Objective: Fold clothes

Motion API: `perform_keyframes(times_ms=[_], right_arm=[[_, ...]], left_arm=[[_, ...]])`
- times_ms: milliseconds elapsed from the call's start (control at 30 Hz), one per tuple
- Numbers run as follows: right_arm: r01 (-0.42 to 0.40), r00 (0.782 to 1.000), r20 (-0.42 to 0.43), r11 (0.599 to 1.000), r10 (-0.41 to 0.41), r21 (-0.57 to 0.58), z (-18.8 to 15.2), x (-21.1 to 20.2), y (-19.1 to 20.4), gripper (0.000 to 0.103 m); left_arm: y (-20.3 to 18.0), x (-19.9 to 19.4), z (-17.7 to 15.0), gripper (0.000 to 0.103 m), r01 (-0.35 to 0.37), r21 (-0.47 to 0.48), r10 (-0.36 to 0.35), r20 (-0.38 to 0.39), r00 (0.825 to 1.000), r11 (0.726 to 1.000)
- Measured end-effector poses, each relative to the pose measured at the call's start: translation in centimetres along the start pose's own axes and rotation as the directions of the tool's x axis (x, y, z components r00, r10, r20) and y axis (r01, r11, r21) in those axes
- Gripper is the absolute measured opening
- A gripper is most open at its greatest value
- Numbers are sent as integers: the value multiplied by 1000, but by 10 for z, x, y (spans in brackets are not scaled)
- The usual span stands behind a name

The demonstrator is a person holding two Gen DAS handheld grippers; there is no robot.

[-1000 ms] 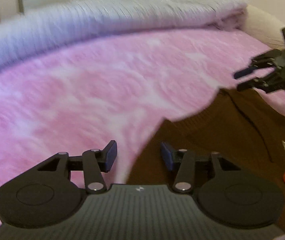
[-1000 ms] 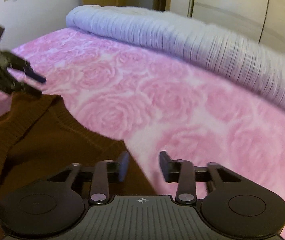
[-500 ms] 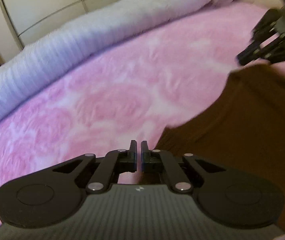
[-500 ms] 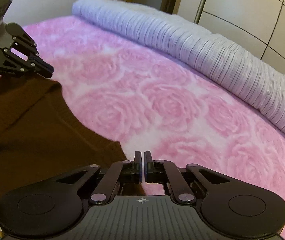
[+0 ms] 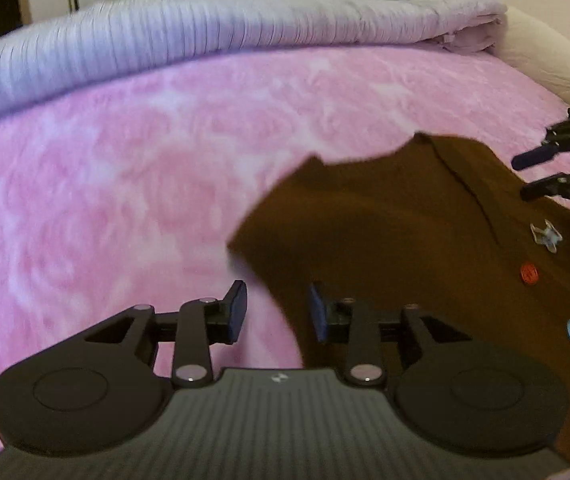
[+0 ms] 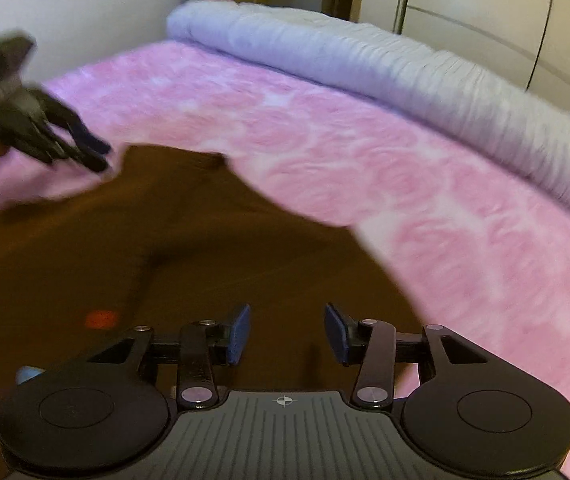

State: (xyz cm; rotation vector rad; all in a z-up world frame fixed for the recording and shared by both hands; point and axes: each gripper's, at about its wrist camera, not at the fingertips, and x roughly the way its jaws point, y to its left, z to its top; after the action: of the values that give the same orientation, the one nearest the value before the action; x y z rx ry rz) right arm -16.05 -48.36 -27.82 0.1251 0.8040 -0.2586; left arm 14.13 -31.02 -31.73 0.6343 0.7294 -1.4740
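Both wrist views look low across the brown garment point(image 5: 385, 220), facing inward

We see a pink blanket point(image 5: 133, 184) with a faint rose pattern spread over the bed, and a lilac ribbed duvet point(image 6: 365, 60) rolled up along its far edge. Behind it stand pale wardrobe doors point(image 6: 485, 12) and a white wall point(image 6: 85, 12).

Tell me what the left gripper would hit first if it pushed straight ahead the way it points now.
Probably the edge of the brown garment: the open left gripper straddles its hem, with the pink blanket under the left finger. Depth is unclear, so it may graze blanket first.
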Motion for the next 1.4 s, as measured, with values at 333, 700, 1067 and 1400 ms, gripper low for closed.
perform_keyframes(times_ms=[333, 700, 1067, 1400], right_arm=[[-154, 988, -22, 987, 153, -49, 49, 44, 89, 54], [-151, 988, -23, 984, 154, 95, 58, 48, 74, 3], [-93, 995, -23, 974, 100, 206, 1, 27, 46, 3], [-116, 992, -14, 968, 122, 221, 0, 27, 45, 4]], left_arm=[[-4, -42, -46, 29, 33, 10, -33, 1, 999, 999], [-3, -52, -59, 29, 160, -61, -156, 60, 986, 985], [-20, -29, -48, 33, 279, -124, -276, 42, 960, 952], [-38, -45, -50, 4, 317, -99, -315, 29, 949, 943]])
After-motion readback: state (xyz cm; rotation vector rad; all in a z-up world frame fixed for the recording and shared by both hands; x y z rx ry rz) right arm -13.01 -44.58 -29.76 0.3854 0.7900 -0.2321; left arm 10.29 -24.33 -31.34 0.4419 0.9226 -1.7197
